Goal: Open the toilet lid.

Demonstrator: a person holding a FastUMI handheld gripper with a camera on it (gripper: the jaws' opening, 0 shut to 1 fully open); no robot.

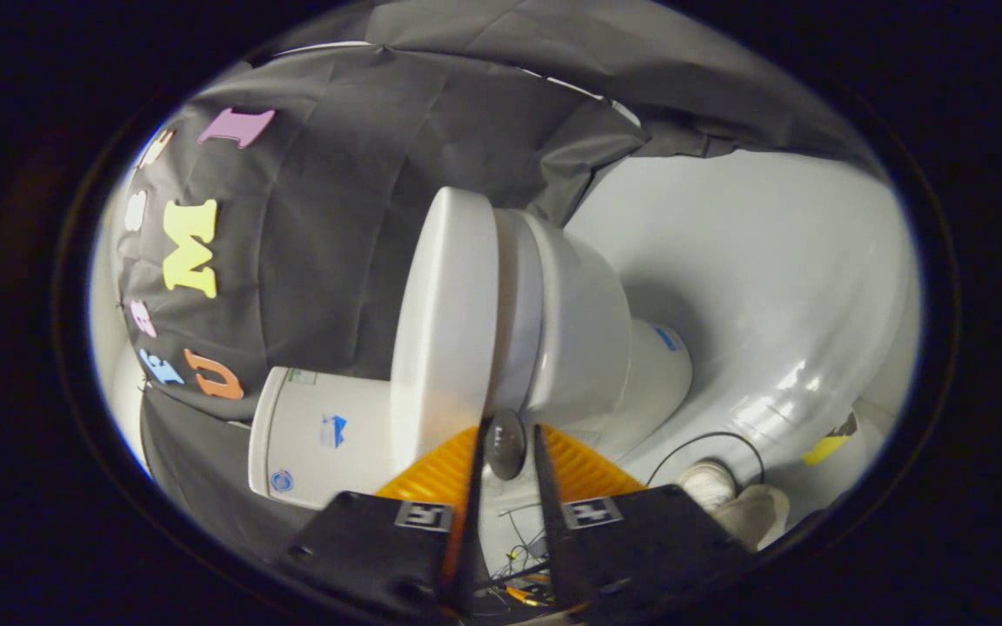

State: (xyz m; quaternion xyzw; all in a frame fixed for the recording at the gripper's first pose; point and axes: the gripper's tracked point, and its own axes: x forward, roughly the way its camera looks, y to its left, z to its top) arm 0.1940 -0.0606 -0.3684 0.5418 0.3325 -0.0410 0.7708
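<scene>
The view is rolled on its side, so the white toilet (553,322) lies sideways across the middle, with its tank (310,435) lying toward the dark cloth wall (327,226) and its pedestal (657,365) running out toward the pale glossy floor (771,287). The toilet lid (444,322) is a smooth, white, rounded slab with a soft sheen and a thick edge. It stands slightly away from the seat (514,304), with a thin shadowed gap between the two that widens toward the front rim, while the bowl (584,330) bulges beyond the seat. The tank carries a few small blue stickers on its side, too small to make out. The gripper (505,439) reaches up to the front rim of the toilet; its orange ribbed fingers (440,469) stand a narrow way apart, not closed together, and a small dark rounded knob (504,443) sits in the gap between their tips, right at the lid's edge. Whether both fingers press on that knob cannot be told. Black blocks with square markers (592,513) sit at the base of the fingers. Beside them on the floor are a thin black cable (710,439) looping past, a white shoe (727,491), and a yellow scrap (824,449) farther off.
</scene>
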